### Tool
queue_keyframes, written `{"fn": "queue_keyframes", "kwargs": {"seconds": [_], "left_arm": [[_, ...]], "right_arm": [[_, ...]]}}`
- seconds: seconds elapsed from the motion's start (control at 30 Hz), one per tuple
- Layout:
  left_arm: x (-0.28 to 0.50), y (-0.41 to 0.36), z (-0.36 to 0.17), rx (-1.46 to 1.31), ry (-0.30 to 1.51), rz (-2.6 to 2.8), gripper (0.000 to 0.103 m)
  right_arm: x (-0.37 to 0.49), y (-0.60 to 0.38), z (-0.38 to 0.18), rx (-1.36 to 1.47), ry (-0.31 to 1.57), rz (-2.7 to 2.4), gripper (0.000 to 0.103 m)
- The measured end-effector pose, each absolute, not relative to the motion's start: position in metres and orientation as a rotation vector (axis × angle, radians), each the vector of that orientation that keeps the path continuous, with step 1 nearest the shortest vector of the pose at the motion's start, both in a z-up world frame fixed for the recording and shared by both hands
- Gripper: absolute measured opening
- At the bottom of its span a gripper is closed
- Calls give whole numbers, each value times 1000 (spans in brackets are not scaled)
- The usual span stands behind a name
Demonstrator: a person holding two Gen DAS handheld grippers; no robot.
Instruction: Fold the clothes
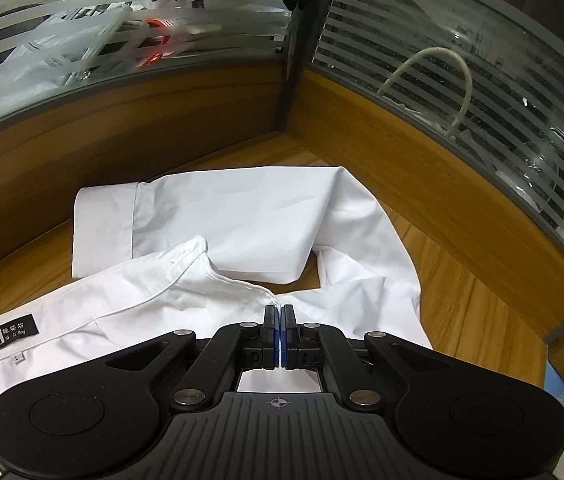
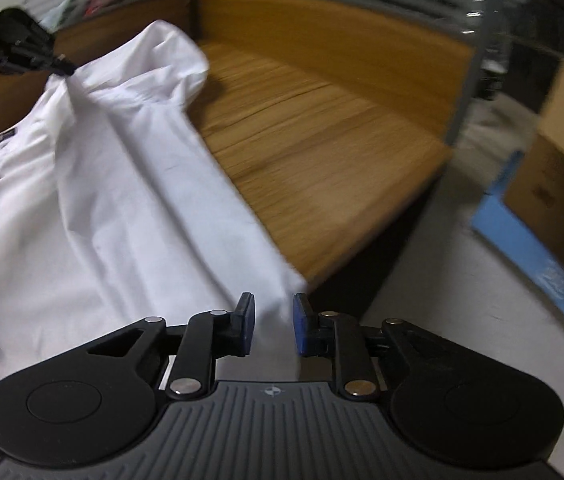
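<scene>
Left wrist view: the left gripper (image 1: 280, 314) is clamped on the collar edge of a white shirt (image 1: 241, 224) spread on a wooden desk (image 1: 462, 300), one sleeve (image 1: 129, 220) folded across. Right wrist view, blurred: the right gripper (image 2: 273, 320) stands parted around the shirt's lower corner at the desk edge; a cardboard box (image 2: 562, 160) is cut off at right.

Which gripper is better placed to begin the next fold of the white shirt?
Left, probably: the left gripper is already shut on the shirt at the shoulder seam. The right gripper is open, straddling the hem corner, gripping nothing.
</scene>
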State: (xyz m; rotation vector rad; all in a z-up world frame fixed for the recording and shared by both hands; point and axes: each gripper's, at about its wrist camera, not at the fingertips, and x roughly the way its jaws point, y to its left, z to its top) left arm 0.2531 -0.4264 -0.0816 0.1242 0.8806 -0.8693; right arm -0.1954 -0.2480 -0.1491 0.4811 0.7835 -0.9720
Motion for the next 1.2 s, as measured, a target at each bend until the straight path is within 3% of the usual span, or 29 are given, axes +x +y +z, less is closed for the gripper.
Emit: {"fn": "queue_keyframes", "kwargs": {"seconds": [0.2, 0.37, 0.57, 0.8, 0.83, 0.93, 1.2], "left_arm": [[255, -425, -82, 118, 886, -876, 3], [254, -424, -81, 116, 882, -872, 3], [251, -422, -79, 134, 873, -866, 3], [247, -422, -79, 145, 864, -850, 3], [247, -422, -79, 144, 862, -849, 3], [247, -421, -79, 131, 859, -847, 3], [250, -419, -78, 107, 855, -850, 3]], "right_arm": [[-221, -195, -141, 600, 690, -1055, 26], [-211, -147, -163, 678, 710, -1052, 37], [-178, -117, -204, 713, 778, -1021, 37], [-173, -126, -220, 775, 730, -1067, 37], [-172, -127, -222, 784, 723, -1073, 36], [-171, -130, -229, 807, 705, -1091, 1], [-230, -107, -187, 758, 684, -1071, 0]]}}
